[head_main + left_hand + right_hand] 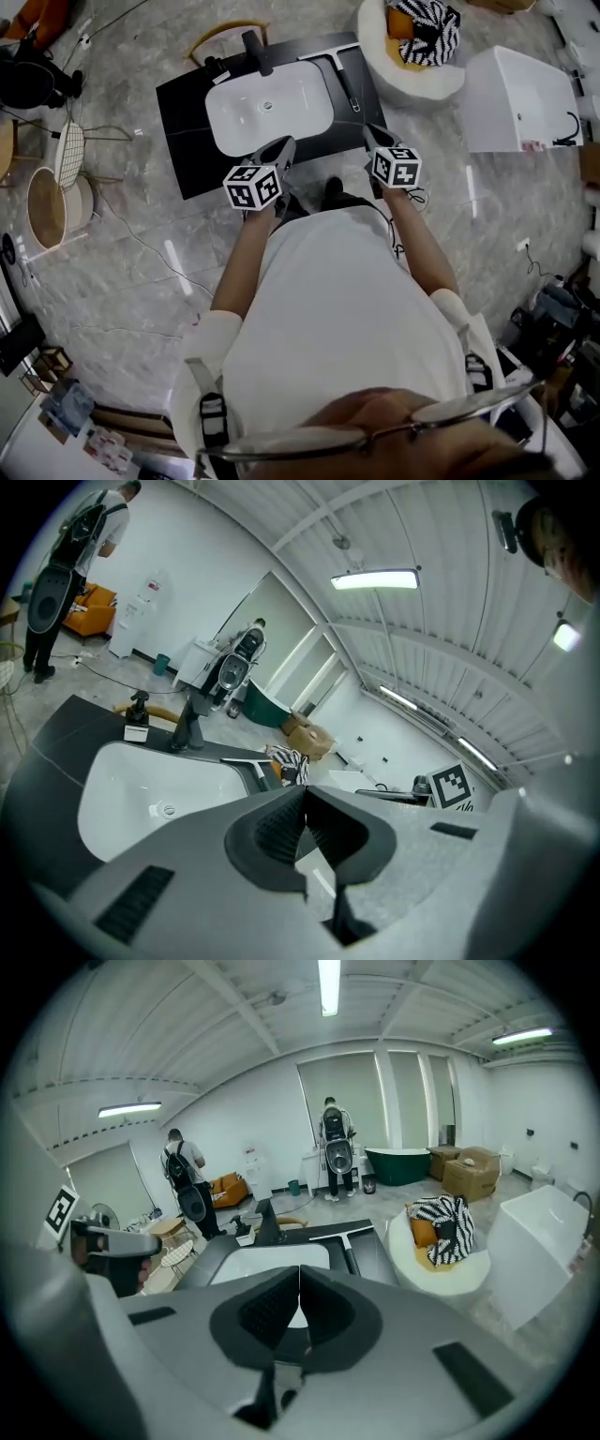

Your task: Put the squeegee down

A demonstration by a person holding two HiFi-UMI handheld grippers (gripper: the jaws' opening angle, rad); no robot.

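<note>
The squeegee (343,79) lies flat on the black counter (187,141), just right of the white basin (267,111), with its blade toward the far edge. It also shows in the left gripper view as the squeegee (246,763) and in the right gripper view as the squeegee (347,1241). My left gripper (281,146) hangs over the counter's near edge, its jaws shut and empty. My right gripper (371,133) is near the counter's front right corner, short of the squeegee and apart from it, also shut on nothing.
A black faucet (255,52) and a soap dispenser (214,67) stand behind the basin. A round white seat with a striped cushion (422,28) and a white tub (520,98) sit to the right. Wire baskets (67,155) lie at the left. People stand in the background.
</note>
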